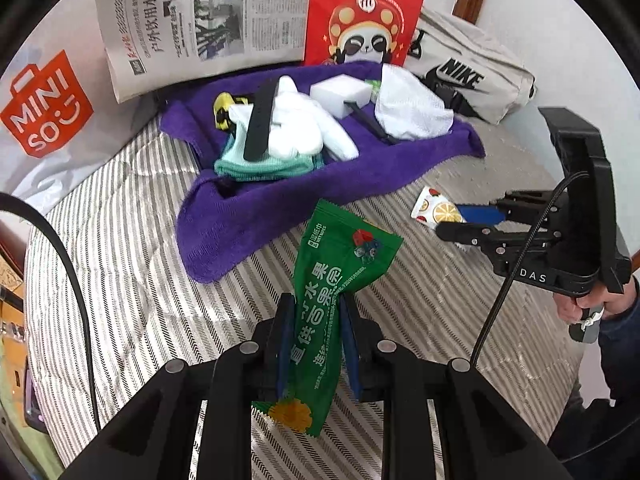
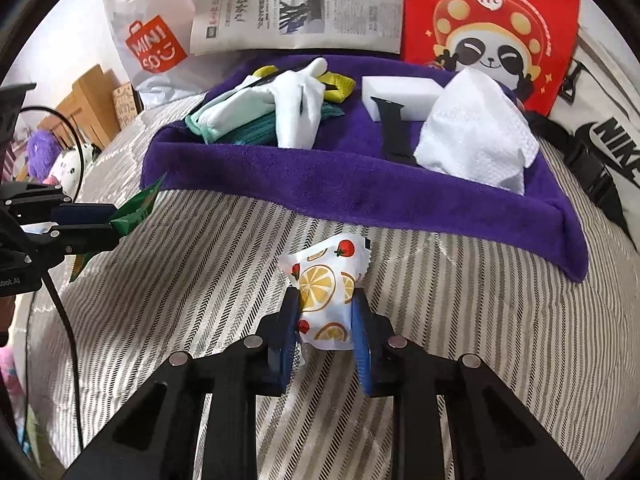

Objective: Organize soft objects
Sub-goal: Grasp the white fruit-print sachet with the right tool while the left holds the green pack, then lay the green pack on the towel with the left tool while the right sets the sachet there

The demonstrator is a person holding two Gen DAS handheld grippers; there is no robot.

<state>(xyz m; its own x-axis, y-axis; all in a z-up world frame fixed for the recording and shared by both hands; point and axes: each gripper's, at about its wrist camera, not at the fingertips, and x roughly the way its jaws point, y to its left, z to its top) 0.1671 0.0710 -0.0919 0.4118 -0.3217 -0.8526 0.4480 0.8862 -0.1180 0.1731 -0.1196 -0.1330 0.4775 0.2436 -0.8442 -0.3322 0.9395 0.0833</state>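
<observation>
My left gripper (image 1: 316,308) is shut on a green wet-wipe packet (image 1: 340,256), which it holds upright above the striped bedding. From the right wrist view that gripper (image 2: 112,224) shows at the left edge with the green packet (image 2: 138,208) sticking out. My right gripper (image 2: 326,304) is shut on a white fruit-print packet (image 2: 324,280), both blue pads pressing its sides. Beyond both lies a purple towel (image 2: 360,192) carrying a white glove (image 2: 298,108), teal cloths (image 2: 224,120), a white sponge block (image 2: 400,88), a white tissue (image 2: 476,136) and a black strap (image 2: 394,136).
A newspaper (image 1: 200,20), a red panda bag (image 1: 364,12), a grey Nike bag (image 1: 468,68) and a Miniso bag (image 1: 44,108) stand along the back. The striped bedding (image 1: 140,280) runs in front of the towel. A black cable (image 1: 72,280) hangs at the left.
</observation>
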